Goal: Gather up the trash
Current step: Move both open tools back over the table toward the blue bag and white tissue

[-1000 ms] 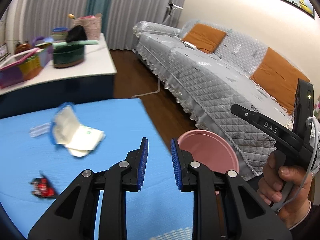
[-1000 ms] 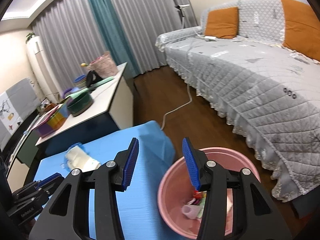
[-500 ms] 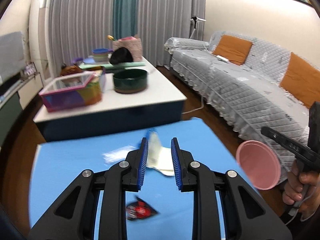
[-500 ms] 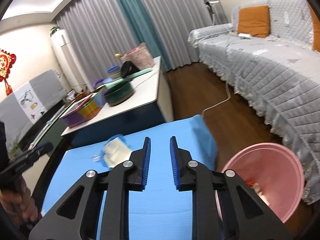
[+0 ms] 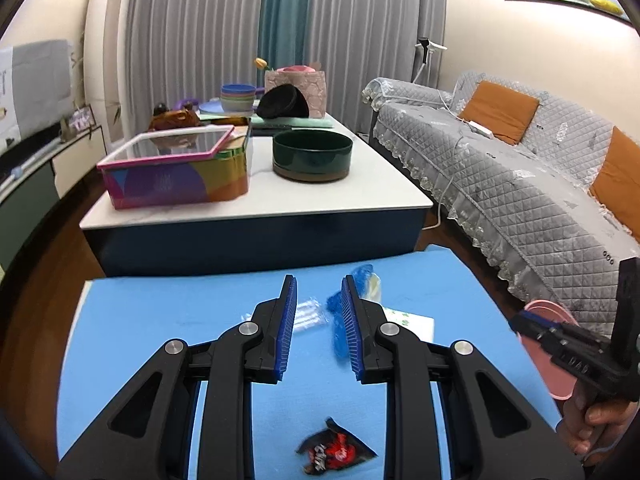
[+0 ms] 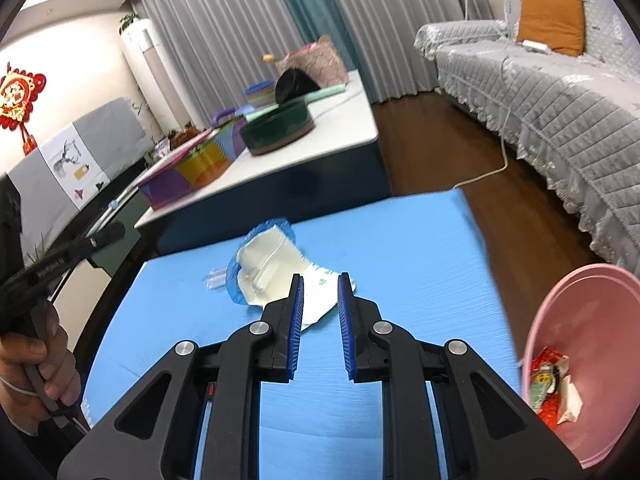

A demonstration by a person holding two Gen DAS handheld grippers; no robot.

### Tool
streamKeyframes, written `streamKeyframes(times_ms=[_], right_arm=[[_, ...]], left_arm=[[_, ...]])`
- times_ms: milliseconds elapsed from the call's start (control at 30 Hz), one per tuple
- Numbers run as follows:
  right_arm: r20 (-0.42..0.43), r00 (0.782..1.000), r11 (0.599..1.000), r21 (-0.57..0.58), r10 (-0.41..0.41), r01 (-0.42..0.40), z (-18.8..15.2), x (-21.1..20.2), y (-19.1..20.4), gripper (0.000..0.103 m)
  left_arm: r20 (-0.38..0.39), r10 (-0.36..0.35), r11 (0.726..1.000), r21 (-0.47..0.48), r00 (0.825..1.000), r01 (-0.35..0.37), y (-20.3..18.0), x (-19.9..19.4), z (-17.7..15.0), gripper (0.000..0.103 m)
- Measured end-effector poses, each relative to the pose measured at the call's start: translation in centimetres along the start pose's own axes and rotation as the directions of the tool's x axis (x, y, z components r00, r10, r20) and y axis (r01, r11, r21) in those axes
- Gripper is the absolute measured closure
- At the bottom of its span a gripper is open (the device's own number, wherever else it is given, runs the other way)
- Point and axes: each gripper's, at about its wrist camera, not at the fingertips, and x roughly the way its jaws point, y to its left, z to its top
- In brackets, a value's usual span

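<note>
A: Start at the blue mat [image 5: 160, 320]. What lies on it?

B: Taking the mat as the landmark: toward its far edge, left of centre, lies a small clear plastic wrapper [image 5: 308, 314]. Just right of that sits the white packaging with a blue rim [image 6: 264, 268]. At the mat's near edge lies a red and black snack wrapper [image 5: 336, 452], well apart from the other two.

A: And the left gripper [image 5: 318, 328]?

B: It hangs above the middle of the mat, jaws a narrow gap apart, nothing between them.

A: The right gripper [image 6: 320, 320]?

B: Also over the mat, pointing at the near corner of the white packaging. Its jaws have just been closing; they stand slightly apart with nothing pinched between the pads.

A: Where does the trash go?

B: A pink bin [image 6: 600, 320] stands off the mat's right edge, with crumpled wrappers [image 6: 554, 384] inside. Beyond the mat's far edge stands a low table [image 5: 360, 196].
</note>
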Motion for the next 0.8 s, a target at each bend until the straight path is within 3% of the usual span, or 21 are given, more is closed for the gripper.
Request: streamKeyframes(times_ms=[267, 500, 800], right_arm=[[-0.102, 0.994, 0.994, 0.112, 0.025, -0.013, -0.8, 5.7, -1.0, 0.075], [-0.188, 0.981, 0.976, 0.219, 0.039, 0.003, -2.2, 10.0, -2.1, 0.075], [-0.207, 0.978, 0.979, 0.202, 0.039, 0.003, -2.3, 11.7, -1.2, 0.075]], left_arm=[[-0.036, 0.004, 1.000, -0.004, 0.999, -0.004, 1.0, 1.9, -0.6, 0.080], [-0.075, -0.020, 1.000, 0.018, 0.997, 0.021, 0.7, 3.7, -1.5, 0.080], [-0.121, -0.082, 0.995, 0.050, 0.989, 0.088, -0.9, 7.3, -2.5, 0.079]])
